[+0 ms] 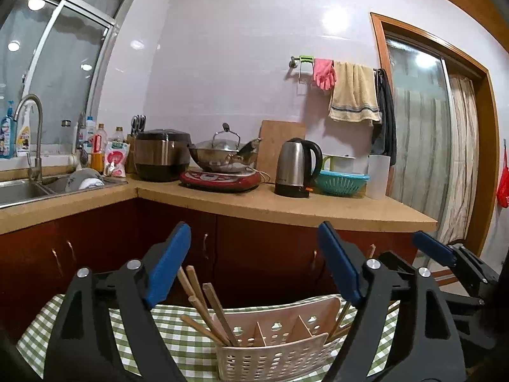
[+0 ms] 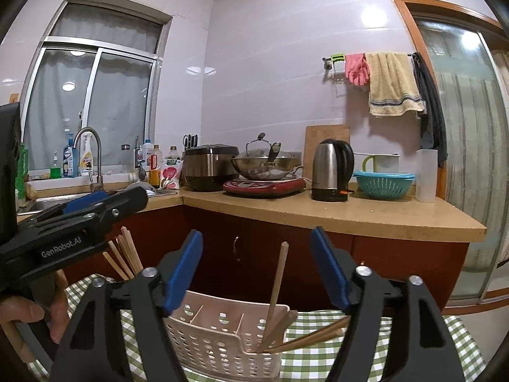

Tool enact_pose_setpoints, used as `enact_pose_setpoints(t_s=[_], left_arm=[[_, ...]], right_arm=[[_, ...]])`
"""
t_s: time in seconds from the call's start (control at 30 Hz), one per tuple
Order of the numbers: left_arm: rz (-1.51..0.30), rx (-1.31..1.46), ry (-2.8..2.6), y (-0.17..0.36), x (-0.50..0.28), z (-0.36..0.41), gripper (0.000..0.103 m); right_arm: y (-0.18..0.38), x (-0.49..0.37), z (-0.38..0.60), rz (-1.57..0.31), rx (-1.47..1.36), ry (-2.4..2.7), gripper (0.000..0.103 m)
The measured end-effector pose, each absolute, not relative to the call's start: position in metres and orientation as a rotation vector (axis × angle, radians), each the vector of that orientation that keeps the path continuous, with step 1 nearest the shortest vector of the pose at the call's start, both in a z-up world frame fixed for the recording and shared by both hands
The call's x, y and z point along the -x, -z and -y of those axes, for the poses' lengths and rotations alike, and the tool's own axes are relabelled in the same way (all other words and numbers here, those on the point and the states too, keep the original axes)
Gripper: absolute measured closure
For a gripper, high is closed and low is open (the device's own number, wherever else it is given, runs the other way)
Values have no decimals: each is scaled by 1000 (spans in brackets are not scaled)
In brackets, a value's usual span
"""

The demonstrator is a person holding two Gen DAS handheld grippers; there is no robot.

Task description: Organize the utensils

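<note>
A white perforated utensil holder with several compartments stands on a green checked tablecloth. Wooden chopsticks lean out of its left end compartment. More chopsticks stand and lean in the right end compartment. The middle compartments look empty. My left gripper is open above the holder's left part, nothing between its blue pads. My right gripper is open above the right part, and one tall chopstick rises between its fingers without touching them. Each gripper shows in the other's view.
Beyond the table runs a counter over red-brown cabinets. On it are a kettle, a wok on a red cooker, a rice cooker, a teal colander and a sink. A hand holds the left gripper.
</note>
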State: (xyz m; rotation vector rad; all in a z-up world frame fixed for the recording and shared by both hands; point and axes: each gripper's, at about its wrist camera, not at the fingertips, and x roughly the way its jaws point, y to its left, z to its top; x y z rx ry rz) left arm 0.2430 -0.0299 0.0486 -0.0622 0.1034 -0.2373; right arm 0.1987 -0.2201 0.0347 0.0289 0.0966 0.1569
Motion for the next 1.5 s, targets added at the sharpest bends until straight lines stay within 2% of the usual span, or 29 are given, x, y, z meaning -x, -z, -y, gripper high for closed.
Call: enact_pose_setpoints(t_s=[0.1, 0.23, 0.63, 1.13, 1.5], left_arm=[[-106, 52, 214, -51, -233, 29, 15], [-112, 33, 178, -51, -216, 26, 13], [-206, 12, 98, -31, -160, 9, 5], [-267, -24, 6, -16, -70, -2, 4], [-245, 17, 37, -39, -29, -10, 4]], right_arm=[[-38, -188, 222, -97, -29, -137, 24], [-38, -178, 223, -110, -31, -113, 20], [-16, -139, 223, -205, -61, -83, 19], [-14, -63, 230, -266, -55, -46, 18], [-34, -20, 237, -249, -60, -13, 18]])
